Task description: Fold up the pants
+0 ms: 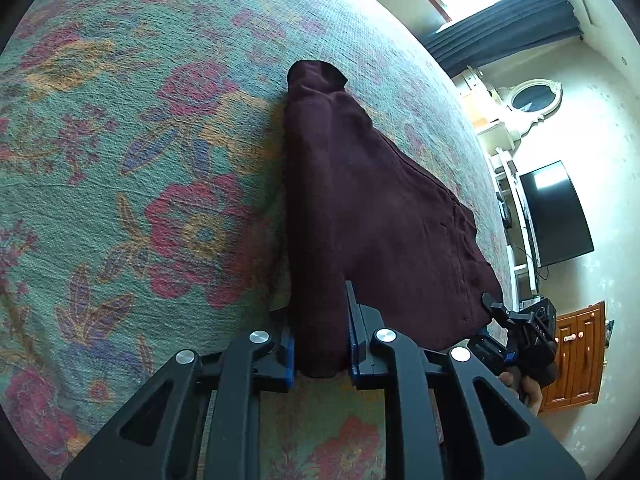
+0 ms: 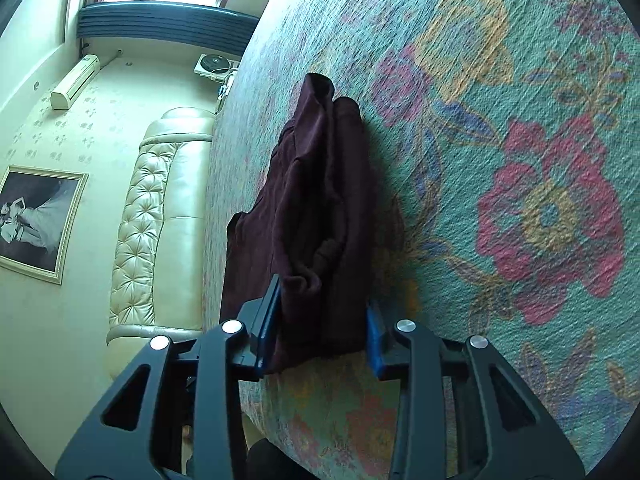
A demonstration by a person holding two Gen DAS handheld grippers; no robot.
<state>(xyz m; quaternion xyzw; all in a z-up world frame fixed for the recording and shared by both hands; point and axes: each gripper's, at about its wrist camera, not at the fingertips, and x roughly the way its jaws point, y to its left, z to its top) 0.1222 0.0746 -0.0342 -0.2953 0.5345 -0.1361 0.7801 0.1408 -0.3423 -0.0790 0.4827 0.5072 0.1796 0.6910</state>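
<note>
Two grippers, left gripper point(image 1: 322, 344) and right gripper point(image 2: 322, 332), each pinch the dark maroon pants point(image 1: 368, 208), bunched lengthwise.

A floral bedspread point(image 1: 120, 160) is seen; a television point(image 1: 556, 212) at three o'clock, a framed picture point(image 2: 38, 220) at nine

Pants point(image 1: 372, 216) on bedspread point(image 1: 132, 152); near edge between both claws; headboard point(image 2: 160, 216) behind.
</note>
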